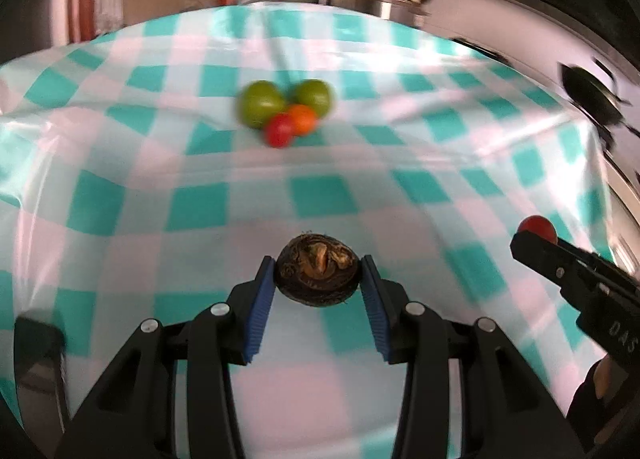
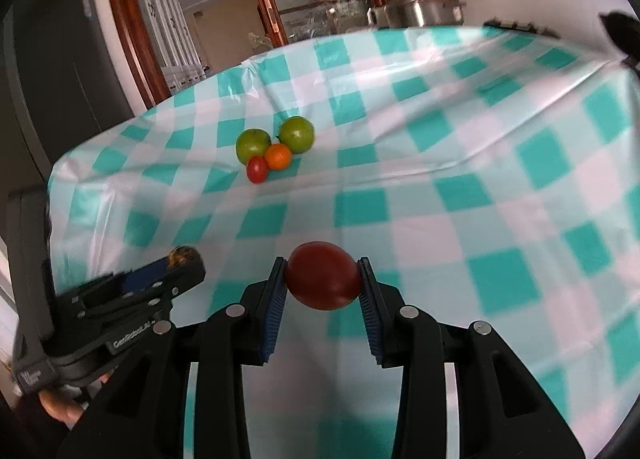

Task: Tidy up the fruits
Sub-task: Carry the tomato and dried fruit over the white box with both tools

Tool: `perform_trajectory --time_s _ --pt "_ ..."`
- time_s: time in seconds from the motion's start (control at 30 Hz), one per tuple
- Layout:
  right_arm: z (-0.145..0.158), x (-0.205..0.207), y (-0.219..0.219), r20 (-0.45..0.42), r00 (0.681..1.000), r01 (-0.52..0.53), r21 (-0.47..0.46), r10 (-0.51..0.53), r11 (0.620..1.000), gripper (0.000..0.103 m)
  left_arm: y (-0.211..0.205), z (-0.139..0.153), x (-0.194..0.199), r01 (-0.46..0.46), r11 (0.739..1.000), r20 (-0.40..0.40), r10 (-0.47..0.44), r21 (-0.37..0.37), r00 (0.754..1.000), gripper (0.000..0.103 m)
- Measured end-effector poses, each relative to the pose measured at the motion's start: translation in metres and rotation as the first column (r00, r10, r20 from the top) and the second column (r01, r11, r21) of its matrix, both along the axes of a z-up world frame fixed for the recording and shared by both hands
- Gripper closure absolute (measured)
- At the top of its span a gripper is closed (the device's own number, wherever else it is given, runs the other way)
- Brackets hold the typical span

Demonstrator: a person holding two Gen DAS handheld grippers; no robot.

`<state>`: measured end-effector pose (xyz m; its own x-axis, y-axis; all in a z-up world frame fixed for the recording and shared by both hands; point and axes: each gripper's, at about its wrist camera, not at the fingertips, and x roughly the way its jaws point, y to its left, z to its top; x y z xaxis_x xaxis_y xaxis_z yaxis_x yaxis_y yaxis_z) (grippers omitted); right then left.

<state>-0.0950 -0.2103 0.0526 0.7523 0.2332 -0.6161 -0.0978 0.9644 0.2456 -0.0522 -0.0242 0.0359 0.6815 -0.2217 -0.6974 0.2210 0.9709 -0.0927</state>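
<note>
while four fruits (image 2: 276, 149) sit grouped on the desk (image 2: 440, 147) | i judge two left: left gripper (image 1: 318, 279) jaws clamped on dark fruit (image 1: 316, 273) | right gripper (image 2: 322, 279) jaws clamped on red fruit (image 2: 322, 275)

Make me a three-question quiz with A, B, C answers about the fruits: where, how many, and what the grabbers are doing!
1. Where is the fruit pile?
A. on the checked tablecloth
B. in a bowl
C. on the floor

2. How many green round fruits are in it?
A. one
B. two
C. four

3. What does the right gripper hold?
A. nothing
B. a banana
C. a dark red round fruit

Answers:
1 A, the pile sits on the teal-and-white checked tablecloth.
2 B, one green fruit beside another.
3 C, the right gripper clamps the dark red round fruit.
</note>
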Motion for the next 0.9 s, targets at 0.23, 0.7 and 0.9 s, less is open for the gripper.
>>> perform_trajectory --time_s 0.23,0.7,0.9 --pt "0.007 -0.075 -0.040 0.024 0.997 0.069 -0.008 -0.068 0.998 0.067 -0.060 0.007 -0.063 0.171 0.983 0.029 -0.174 0.071 0.984 0.060" --pt "-0.012 -0.180 -0.144 0.018 0.964 0.265 0.021 -0.265 0.964 0.067 -0.160 -0.007 -0.143 0.452 0.870 -0.024 -0.457 0.195 0.889 0.060" --pt "-0.035 -0.219 -0.184 -0.017 0.929 0.371 0.022 -0.371 0.928 0.067 -0.201 -0.019 -0.174 0.580 0.784 -0.067 -0.582 0.221 0.811 0.060"
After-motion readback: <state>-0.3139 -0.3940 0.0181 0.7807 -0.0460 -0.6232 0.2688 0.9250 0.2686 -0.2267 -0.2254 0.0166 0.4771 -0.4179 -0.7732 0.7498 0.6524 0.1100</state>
